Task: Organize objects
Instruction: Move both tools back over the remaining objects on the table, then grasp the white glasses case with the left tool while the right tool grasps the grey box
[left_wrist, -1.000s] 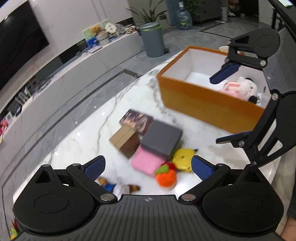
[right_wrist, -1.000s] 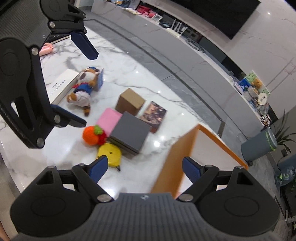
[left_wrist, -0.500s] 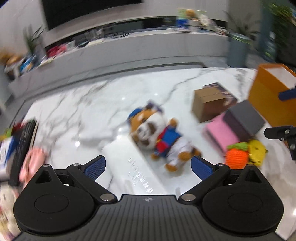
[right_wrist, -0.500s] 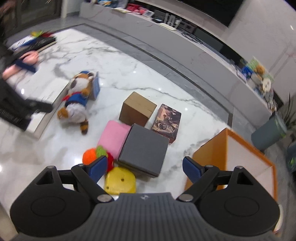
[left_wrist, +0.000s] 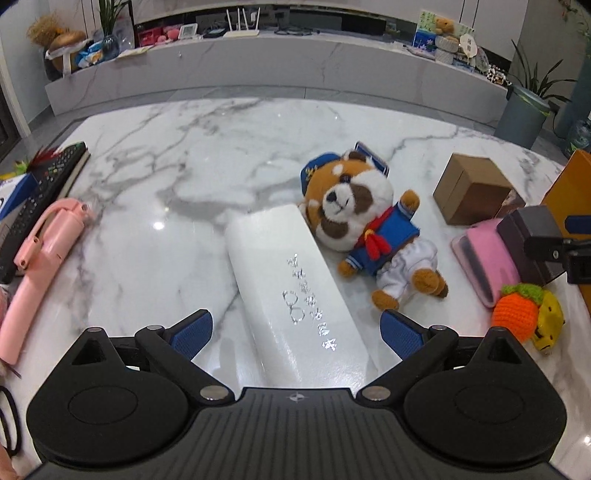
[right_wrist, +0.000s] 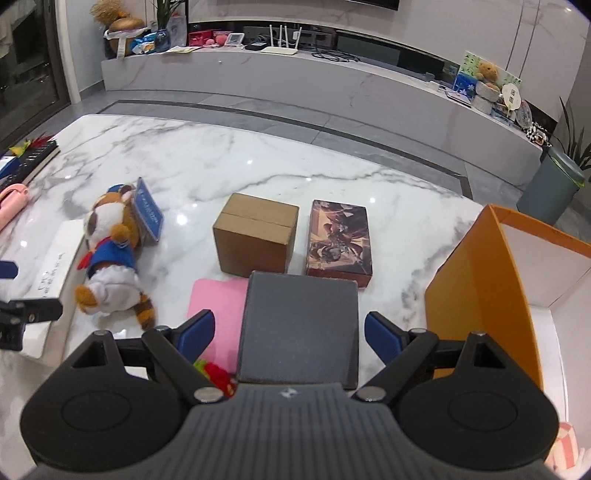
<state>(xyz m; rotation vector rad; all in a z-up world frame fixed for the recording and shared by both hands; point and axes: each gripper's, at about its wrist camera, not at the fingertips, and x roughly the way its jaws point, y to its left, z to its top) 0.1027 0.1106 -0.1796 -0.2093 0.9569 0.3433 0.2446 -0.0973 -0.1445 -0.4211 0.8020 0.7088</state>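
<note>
Over the marble table (left_wrist: 177, 192), both grippers line up on boxes.

Left gripper (left_wrist: 295, 328), jaws wide and empty, straddles the long white box (left_wrist: 291, 284) at six o'clock; it looks stiff and glossy, likely slippery, so squeeze its long sides. Right gripper (right_wrist: 286, 332), also unclenched, frames the grey box (right_wrist: 299, 325), with the orange bin (right_wrist: 476, 280) at three o'clock.

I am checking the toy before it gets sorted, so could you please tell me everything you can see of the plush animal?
The plush is a brown-and-white animal with a dark-patched face, apparently soft fabric. It wears a blue cap, a blue sailor top with a red neckerchief, and white shorts; a ringed tail shows in the right wrist view. It lies on its back on the marble table, head away from the camera, its side against the white box. A blue card sits behind its head.
</note>
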